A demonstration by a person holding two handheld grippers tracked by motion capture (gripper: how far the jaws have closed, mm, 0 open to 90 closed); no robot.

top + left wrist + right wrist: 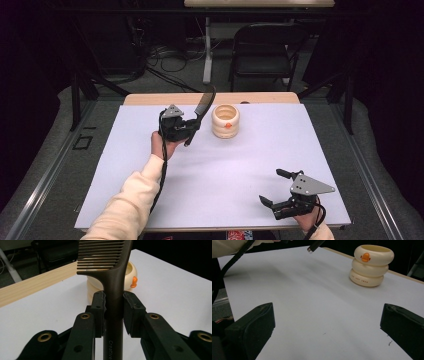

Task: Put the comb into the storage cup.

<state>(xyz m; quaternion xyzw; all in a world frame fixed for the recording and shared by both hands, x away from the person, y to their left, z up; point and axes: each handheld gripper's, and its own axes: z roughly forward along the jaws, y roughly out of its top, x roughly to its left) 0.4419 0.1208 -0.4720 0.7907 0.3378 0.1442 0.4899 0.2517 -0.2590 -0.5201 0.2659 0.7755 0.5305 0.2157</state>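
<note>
The white table (210,170) bears a cream ringed cup (225,121) at its far middle, an orange duck bill on its side. The left gripper (192,125), raised just left of the cup, has its jaws clamped on the handle of a dark comb (202,107). The comb's long axis slants up and far-right, teeth end over the cup's left rim. The right gripper (276,187) rests near right, jaws wide apart, holding nothing, well apart from the cup.

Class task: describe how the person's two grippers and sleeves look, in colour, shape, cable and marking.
Both the left gripper and right gripper are black, two-jawed, with brass-ringed holes, a grey three-cornered plate on top and a trailing black cable. The sleeves are cream.
</note>
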